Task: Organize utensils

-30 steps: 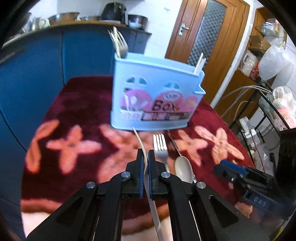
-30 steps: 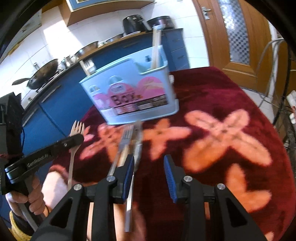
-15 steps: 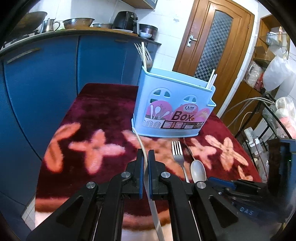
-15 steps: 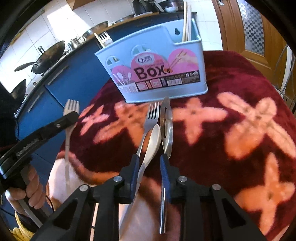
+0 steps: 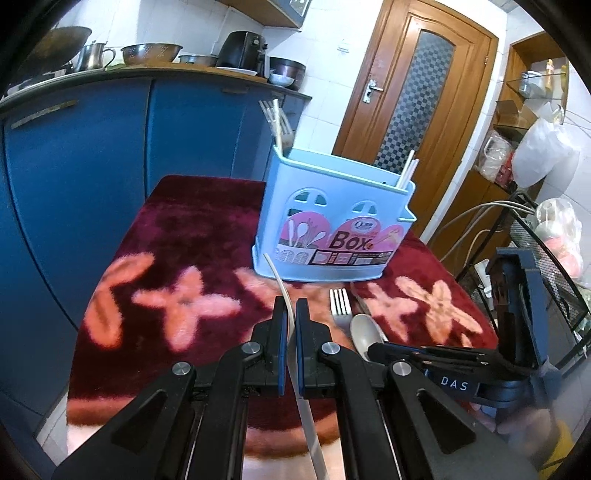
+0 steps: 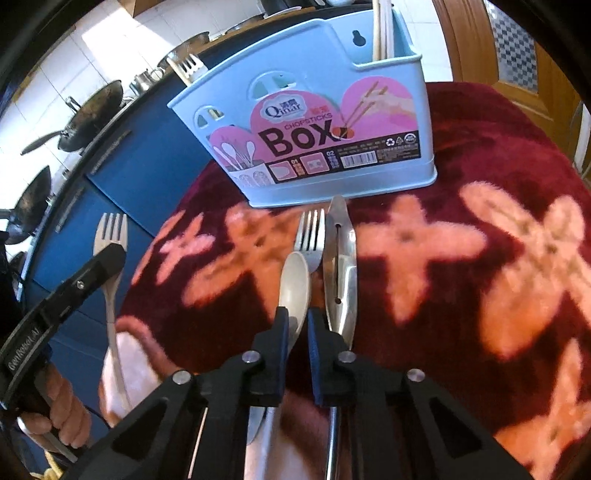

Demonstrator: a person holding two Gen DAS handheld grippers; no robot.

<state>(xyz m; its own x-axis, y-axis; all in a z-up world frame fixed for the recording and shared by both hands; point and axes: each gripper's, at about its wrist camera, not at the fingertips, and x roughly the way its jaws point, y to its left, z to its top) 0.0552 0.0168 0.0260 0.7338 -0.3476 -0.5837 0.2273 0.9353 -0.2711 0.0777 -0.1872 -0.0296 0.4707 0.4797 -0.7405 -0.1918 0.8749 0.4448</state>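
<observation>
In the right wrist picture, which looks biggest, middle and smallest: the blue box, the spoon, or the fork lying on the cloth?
1. blue box
2. spoon
3. fork, though the spoon covers its handle, so this place is unsure.

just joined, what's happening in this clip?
A person is sorting cutlery into a light blue plastic "Box" utensil holder on a dark red floral cloth. The left tongs are shut on a pale plastic fork, held off the cloth. The right tongs are closing around the handle of a pale spoon lying beside a steel fork and a steel peeler-like tool. Chopsticks already stand in the holder.
</observation>
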